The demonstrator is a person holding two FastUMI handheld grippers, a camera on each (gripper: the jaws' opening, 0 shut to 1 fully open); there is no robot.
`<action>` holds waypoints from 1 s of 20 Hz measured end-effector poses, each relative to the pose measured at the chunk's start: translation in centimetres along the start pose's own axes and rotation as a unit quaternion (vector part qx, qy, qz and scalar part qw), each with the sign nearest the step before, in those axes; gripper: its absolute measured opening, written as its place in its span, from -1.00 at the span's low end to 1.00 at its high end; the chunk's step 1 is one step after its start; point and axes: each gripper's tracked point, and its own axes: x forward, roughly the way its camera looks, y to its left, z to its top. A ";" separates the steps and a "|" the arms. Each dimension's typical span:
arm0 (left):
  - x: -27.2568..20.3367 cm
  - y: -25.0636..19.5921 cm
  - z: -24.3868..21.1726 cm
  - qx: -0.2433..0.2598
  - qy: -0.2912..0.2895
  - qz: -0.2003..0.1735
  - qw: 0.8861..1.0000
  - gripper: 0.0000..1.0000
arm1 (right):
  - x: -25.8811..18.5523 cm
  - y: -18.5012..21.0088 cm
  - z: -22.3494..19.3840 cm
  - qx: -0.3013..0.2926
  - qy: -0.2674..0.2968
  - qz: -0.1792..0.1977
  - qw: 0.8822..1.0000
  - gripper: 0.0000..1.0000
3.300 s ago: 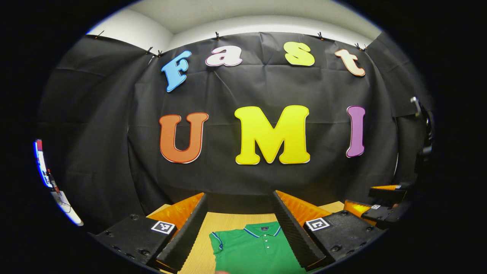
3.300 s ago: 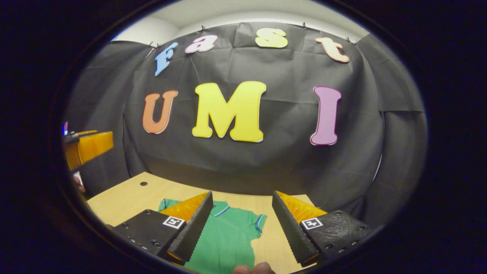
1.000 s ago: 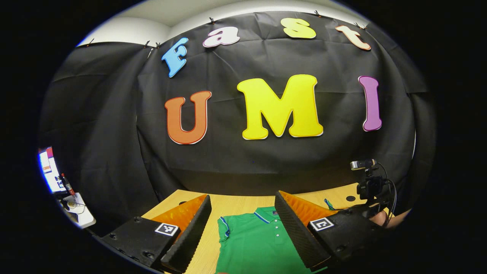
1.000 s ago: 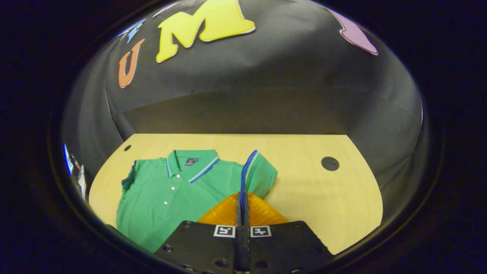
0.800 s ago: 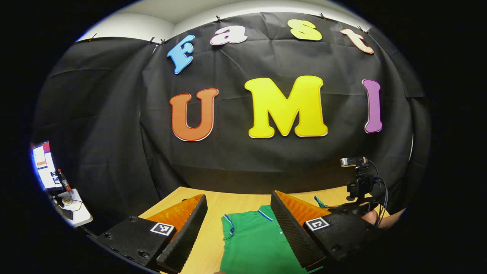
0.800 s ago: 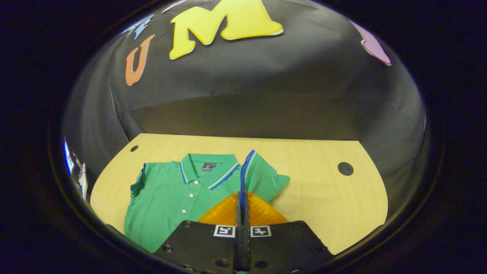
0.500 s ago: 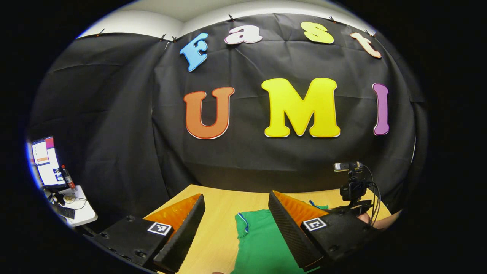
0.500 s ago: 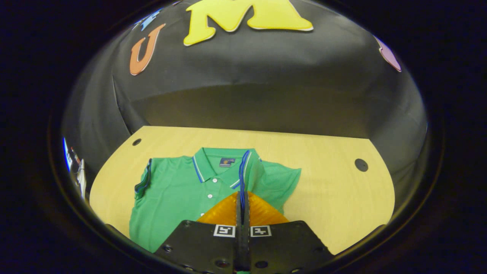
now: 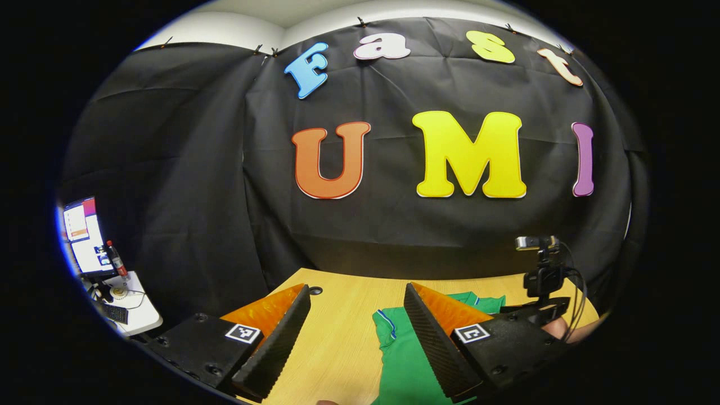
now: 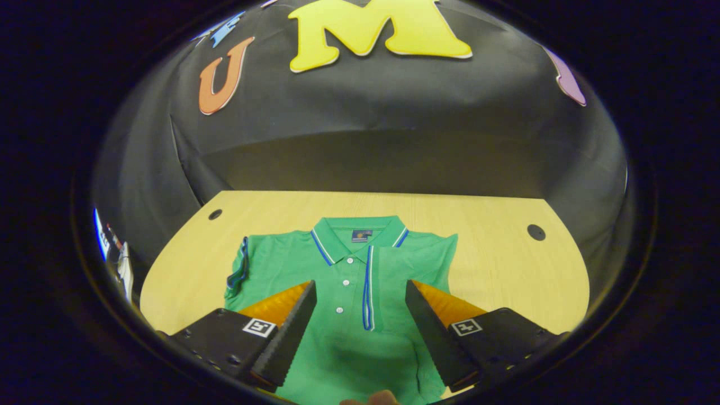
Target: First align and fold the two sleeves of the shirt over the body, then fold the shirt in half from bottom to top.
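A green polo shirt (image 10: 337, 315) with blue-trimmed collar (image 10: 360, 233) lies flat on the wooden table (image 10: 506, 270). Its right sleeve is folded over the chest, and the sleeve's striped cuff (image 10: 367, 287) runs down beside the buttons. The left sleeve (image 10: 239, 270) sits curled at the shirt's left edge. My right gripper (image 10: 360, 284) hovers open above the chest, holding nothing. My left gripper (image 9: 355, 289) is open above bare table, with the shirt's left shoulder (image 9: 402, 354) beside its right finger.
The table has round holes at its back corners (image 10: 536, 232) (image 10: 214, 214). In the left gripper view, a hand (image 9: 562, 329) and a camera mast (image 9: 539, 275) stand at the right. A side desk with a monitor (image 9: 84, 236) is off to the left.
My right gripper carried the right sleeve leftward over the body, then opened and let it go. The left gripper drifted left, so the shirt now lies to its right.
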 end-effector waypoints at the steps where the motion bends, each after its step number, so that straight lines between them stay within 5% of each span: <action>1: 0.8 -0.5 -0.7 0.000 0.005 -0.012 1.000 1.00 | -1.4 0.0 0.3 0.000 -0.008 -0.001 1.000 0.92; 8: 7.6 -5.9 -8.0 -0.014 0.066 -0.092 0.993 1.00 | -12.6 -2.8 -0.7 -0.036 -0.054 -0.058 0.996 0.84; 10: 9.9 -6.7 -10.0 -0.007 0.079 -0.101 0.992 1.00 | -14.9 -3.8 -1.1 -0.043 -0.060 -0.074 0.995 1.00; 20: 18.9 -6.8 -22.0 0.008 0.184 -0.090 0.979 1.00 | -20.6 -7.1 -0.7 -0.065 -0.074 -0.117 0.988 0.92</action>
